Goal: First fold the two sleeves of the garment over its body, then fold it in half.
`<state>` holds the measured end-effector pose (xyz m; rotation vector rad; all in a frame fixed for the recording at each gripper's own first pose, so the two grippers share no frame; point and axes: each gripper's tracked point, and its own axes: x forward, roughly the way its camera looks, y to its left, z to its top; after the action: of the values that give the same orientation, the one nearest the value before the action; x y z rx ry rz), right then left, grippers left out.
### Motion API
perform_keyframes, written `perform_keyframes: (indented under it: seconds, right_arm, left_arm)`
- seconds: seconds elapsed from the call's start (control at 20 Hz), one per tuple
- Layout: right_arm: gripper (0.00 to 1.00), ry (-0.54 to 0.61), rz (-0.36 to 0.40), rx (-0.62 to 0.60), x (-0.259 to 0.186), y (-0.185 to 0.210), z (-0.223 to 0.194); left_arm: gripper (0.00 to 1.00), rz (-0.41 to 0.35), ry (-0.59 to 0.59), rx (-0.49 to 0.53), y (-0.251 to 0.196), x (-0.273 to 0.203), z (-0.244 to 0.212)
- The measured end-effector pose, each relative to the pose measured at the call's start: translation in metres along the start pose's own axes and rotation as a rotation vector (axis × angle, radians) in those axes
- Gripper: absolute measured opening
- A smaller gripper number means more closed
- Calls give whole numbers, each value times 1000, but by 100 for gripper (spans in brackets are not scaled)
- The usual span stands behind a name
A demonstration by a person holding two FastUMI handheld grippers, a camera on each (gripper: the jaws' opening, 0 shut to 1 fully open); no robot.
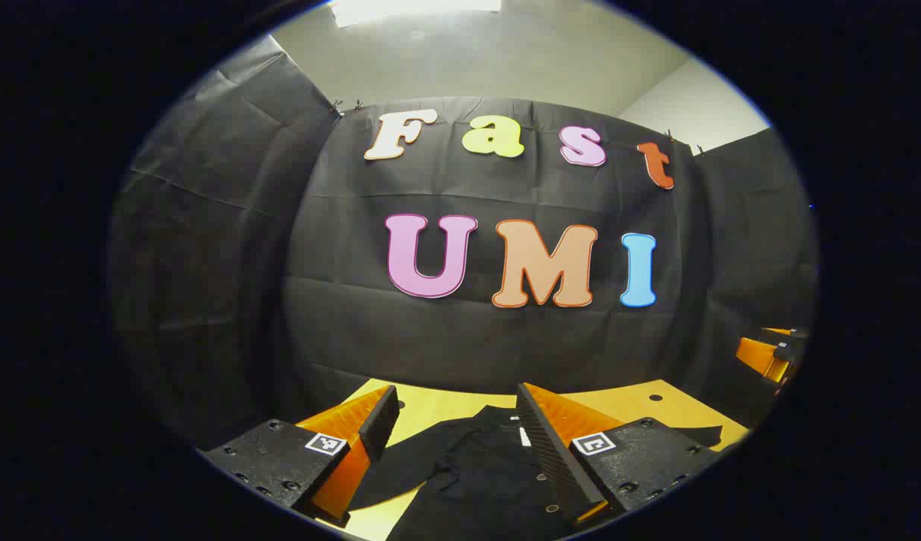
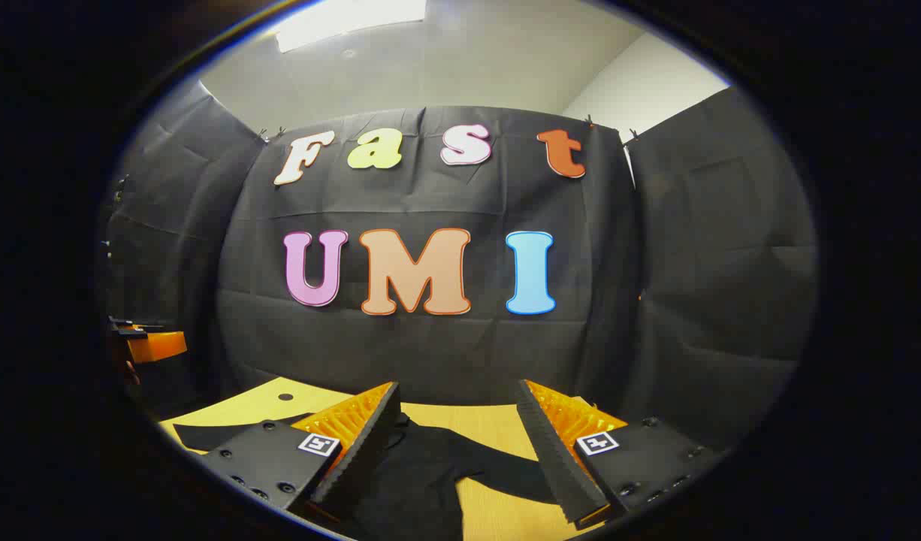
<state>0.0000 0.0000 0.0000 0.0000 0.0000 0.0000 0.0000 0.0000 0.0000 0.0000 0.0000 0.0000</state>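
Note:
A black short-sleeved garment [image 1: 475, 473] lies flat on the yellow table [image 1: 438, 406], collar toward the far wall, both sleeves spread out to the sides. My left gripper [image 1: 457, 413] hovers above it, open, with nothing between its fingers. In the right gripper view the same garment [image 2: 423, 473] lies below, one sleeve [image 2: 505, 469] stretching right and the other sleeve [image 2: 205, 434] reaching left. My right gripper [image 2: 457, 409] is open too and hangs above the cloth. The other gripper shows far off at the right edge [image 1: 768, 353] of the left gripper view and at the left edge [image 2: 149, 344] of the right gripper view.
The yellow table [image 2: 265, 406] has small round holes [image 2: 285, 396] near its far edge. Black cloth walls close the booth behind and at both sides, close to the table's back edge.

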Motion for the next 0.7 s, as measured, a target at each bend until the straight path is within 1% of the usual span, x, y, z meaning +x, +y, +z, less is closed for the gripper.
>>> perform_keyframes:
  seconds: [0.1, 0.15, 0.2, 0.25, 0.3, 0.5, 0.7]
  right_arm:
    - [100, 19, 5, -8, 1, 1, -4]
    - [98, 25, 6, -5, 1, 1, -5]
    - [100, 26, 8, 1, 1, 1, -4]
    - [100, 26, 6, 6, 1, 0, -4]
    - [98, 30, -2, 9, 0, -3, -4]
    - [98, 53, -21, 19, -4, -11, -9]
    - [98, 50, -38, 44, -7, -16, -9]
  left_arm:
    - [93, 7, 8, 10, 5, -1, -3]
    - [92, 10, 12, 12, 7, 0, -3]
    - [92, 15, 15, 13, 9, 1, -4]
    - [93, 22, 12, 13, 11, 2, -4]
    - [92, 27, 6, 14, 12, 3, -2]
    - [93, 22, 8, 33, 11, 3, -3]
    - [93, 21, 16, 37, 11, 1, -7]
